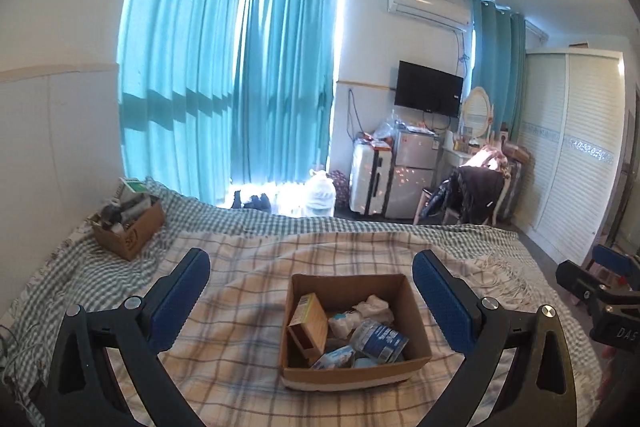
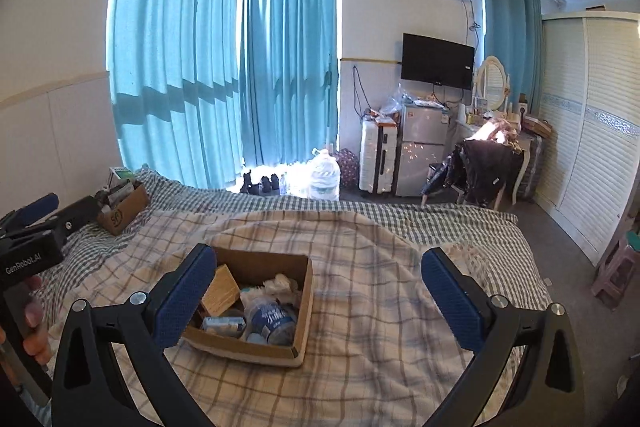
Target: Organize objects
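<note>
Both tongs, the left tongs (image 1: 312, 291) and the right tongs (image 2: 320, 287), gape wide and hold nothing. The open brown cardboard box (image 1: 352, 375) of mixed items sits mid-bed on the plaid blanket (image 1: 240, 307); a second cardboard box (image 1: 130, 227) stands toward the bed's far left corner. Best picked first seems the upright tan carton (image 1: 308, 323): lower straight, straddle it, avoid the crumpled plastic bottle (image 1: 378, 341).

Teal curtains (image 1: 224, 75), wall television (image 1: 428, 89), white wardrobe (image 1: 572, 147).

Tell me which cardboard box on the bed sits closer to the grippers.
The near cardboard box holding the crumpled water bottle, right ahead of both open grippers. The other box sits far left by the wall.
</note>
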Available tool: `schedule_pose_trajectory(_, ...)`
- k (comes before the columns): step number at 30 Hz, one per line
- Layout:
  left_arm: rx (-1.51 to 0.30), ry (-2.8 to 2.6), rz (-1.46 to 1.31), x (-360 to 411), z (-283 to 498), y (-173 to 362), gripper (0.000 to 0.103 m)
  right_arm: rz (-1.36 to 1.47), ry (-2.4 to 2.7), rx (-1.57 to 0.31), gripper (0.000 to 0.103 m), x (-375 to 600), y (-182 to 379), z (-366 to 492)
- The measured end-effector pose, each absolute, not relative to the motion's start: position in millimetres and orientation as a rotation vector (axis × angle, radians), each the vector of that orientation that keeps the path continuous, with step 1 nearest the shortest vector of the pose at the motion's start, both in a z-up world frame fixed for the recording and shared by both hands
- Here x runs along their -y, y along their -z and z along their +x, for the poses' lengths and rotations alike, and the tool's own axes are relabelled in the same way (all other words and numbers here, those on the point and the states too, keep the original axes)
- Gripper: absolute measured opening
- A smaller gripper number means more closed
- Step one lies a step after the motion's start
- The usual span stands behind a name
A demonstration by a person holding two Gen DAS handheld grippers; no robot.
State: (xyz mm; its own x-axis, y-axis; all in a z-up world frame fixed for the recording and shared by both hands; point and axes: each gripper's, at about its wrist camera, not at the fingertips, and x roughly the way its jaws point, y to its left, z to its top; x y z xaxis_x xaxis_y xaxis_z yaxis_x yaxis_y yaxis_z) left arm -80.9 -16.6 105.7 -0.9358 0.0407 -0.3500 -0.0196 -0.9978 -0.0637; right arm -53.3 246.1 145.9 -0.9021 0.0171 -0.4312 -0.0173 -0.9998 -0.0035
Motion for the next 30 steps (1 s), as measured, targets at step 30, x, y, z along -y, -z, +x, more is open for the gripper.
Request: schedule_pose_trajectory(30,0.050,-3.036,-0.771,-2.8,-43.1,21.9,0.103,-0.693,-3.071,0.045,0.103,-229.9,-12.8,-30.9)
